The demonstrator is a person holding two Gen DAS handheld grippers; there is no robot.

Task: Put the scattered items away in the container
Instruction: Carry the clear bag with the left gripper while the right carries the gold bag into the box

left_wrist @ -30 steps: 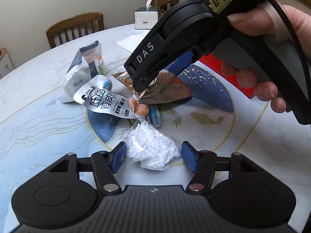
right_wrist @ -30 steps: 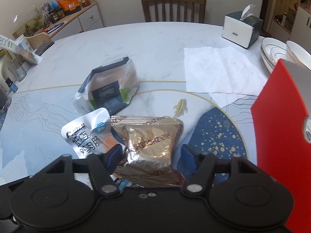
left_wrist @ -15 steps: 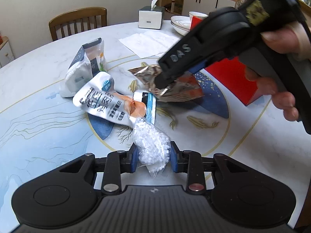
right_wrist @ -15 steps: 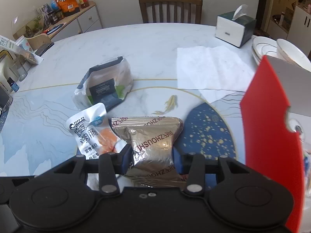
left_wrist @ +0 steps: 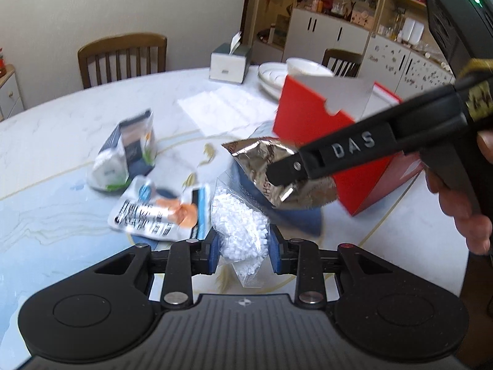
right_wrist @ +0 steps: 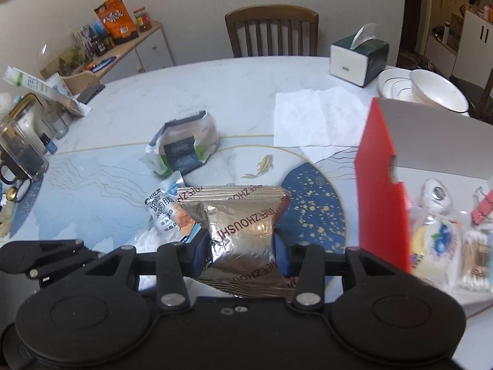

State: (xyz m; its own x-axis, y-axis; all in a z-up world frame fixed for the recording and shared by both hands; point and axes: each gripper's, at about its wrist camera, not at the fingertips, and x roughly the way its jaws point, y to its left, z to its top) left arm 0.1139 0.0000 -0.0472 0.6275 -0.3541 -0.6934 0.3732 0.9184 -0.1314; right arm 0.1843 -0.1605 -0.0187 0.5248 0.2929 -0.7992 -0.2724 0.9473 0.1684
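both packets have left the table [left_wrist: 61, 141]: our left gripper [left_wrist: 245, 246] clamps the bead bag [left_wrist: 238, 231], our right gripper [right_wrist: 242, 251] the foil packet [right_wrist: 243, 228]; either could snag the red box [right_wrist: 382, 203] wall.

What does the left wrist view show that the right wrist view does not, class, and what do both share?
Only the left wrist view shows the left gripper shut on the clear bag of white pellets.

Only the right wrist view shows inside the red box, where packets already lie, and the glass jar at the table's edge.

Both show the silver foil packet clamped in the right gripper, and the tissue box.
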